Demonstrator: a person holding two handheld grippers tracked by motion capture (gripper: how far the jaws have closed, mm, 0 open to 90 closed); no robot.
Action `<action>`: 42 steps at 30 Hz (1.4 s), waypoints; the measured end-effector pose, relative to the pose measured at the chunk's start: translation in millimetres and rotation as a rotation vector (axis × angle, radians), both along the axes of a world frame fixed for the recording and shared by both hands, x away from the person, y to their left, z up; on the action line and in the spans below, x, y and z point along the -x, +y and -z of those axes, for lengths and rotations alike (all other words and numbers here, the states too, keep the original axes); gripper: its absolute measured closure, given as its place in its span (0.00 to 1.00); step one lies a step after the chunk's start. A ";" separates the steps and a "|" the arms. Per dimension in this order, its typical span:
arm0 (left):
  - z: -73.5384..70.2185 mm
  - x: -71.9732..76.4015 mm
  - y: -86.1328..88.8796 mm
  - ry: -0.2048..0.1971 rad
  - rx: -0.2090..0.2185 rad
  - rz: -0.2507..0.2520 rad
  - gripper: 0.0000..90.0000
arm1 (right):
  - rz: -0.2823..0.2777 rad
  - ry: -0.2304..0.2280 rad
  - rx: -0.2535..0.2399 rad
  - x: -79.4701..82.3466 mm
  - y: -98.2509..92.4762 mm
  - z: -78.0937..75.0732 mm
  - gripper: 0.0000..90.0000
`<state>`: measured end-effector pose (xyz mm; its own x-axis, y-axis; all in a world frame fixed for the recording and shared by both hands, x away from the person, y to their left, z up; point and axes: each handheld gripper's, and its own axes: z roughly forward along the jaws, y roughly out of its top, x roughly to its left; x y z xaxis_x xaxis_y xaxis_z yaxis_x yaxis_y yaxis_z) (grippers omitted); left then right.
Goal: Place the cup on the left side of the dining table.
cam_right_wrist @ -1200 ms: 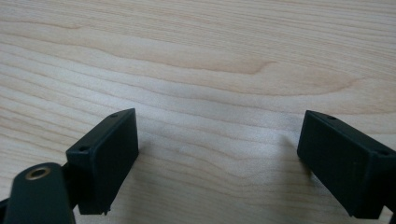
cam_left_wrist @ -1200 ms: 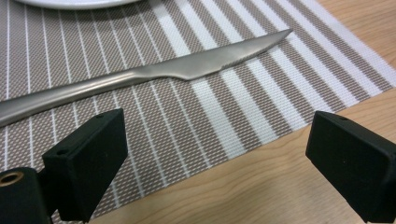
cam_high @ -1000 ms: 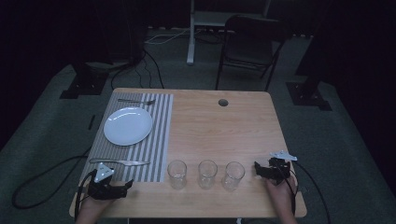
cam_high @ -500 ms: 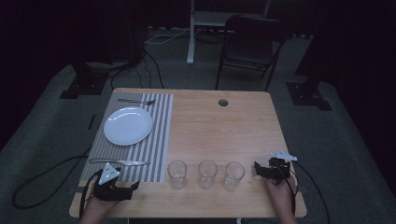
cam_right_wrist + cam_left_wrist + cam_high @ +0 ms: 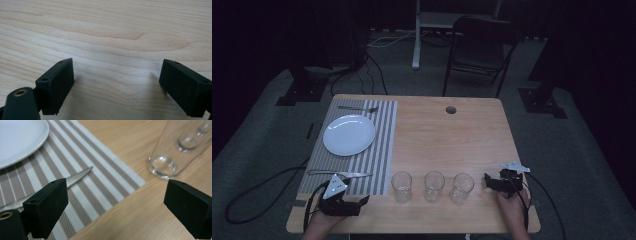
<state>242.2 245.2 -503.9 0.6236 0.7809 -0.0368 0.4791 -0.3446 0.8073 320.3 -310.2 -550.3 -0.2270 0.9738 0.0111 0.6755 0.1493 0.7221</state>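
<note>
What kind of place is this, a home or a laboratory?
Probably a lab or studio set up for recording, not a home: the wooden table stands alone on grey carpet, dark equipment stands surround it, and cables run across the floor.

High view overhead; gripper views close, table shared.

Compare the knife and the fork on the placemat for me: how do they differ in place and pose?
The knife lies along the placemat's near edge, close to the left tool; the fork lies along its far edge, beyond the plate. The knife's tip points toward the glasses; the fork's tines do too. Both lie flat, crosswise, untouched.
</note>
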 end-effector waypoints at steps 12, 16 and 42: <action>-10.8 -3.6 -18.7 -0.025 0.026 0.074 0.07 | 0.000 0.000 0.000 0.0 0.0 0.0 0.13; -13.8 -5.8 -22.8 -0.015 0.038 0.098 0.07 | 0.000 0.000 0.000 0.0 0.0 0.0 0.13; -40.7 -20.4 -73.7 -0.043 0.004 0.244 0.07 | 0.000 0.000 0.000 0.0 0.0 0.0 0.13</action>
<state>262.6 171.5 -463.2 0.7949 0.6066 -0.0090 0.3473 -0.4429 0.8265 320.3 -310.2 -550.3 -0.2269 0.9738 0.0116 0.6756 0.1488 0.7221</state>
